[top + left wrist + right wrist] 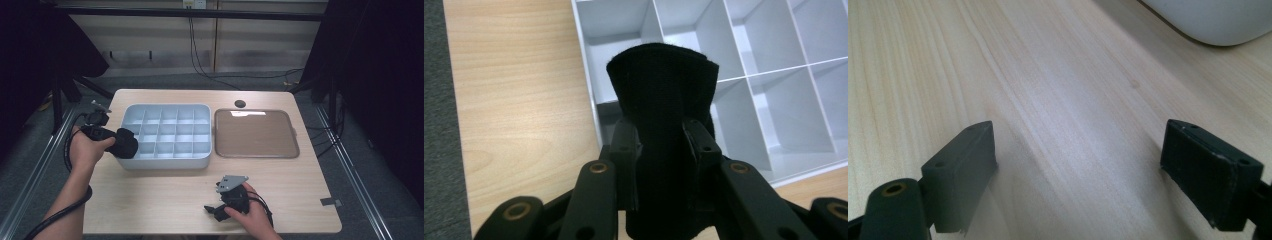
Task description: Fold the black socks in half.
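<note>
The left claw (pixel 659 145) is clamped on a folded black cloth (pixel 661 95), a soft roll of dark fabric that sticks out past the jaws and hangs over the near left corner of the pale grey divided tray (pixel 150 162). From the left gripper view the cloth sits above the compartments at that corner, apparently not yet lowered into any of them. All the compartments visible in the high view look bare, so the sorting seems to be at its very start: the pick-up is done, while the placing and release are left. The right claw (pixel 1093 170) rests low over the bench (pixel 165 200) near its front edge, jaws wide apart with nothing between them. The flat brown lid (pixel 256 134) lies just beside the tray on its right, so closing is probably left too.
</note>
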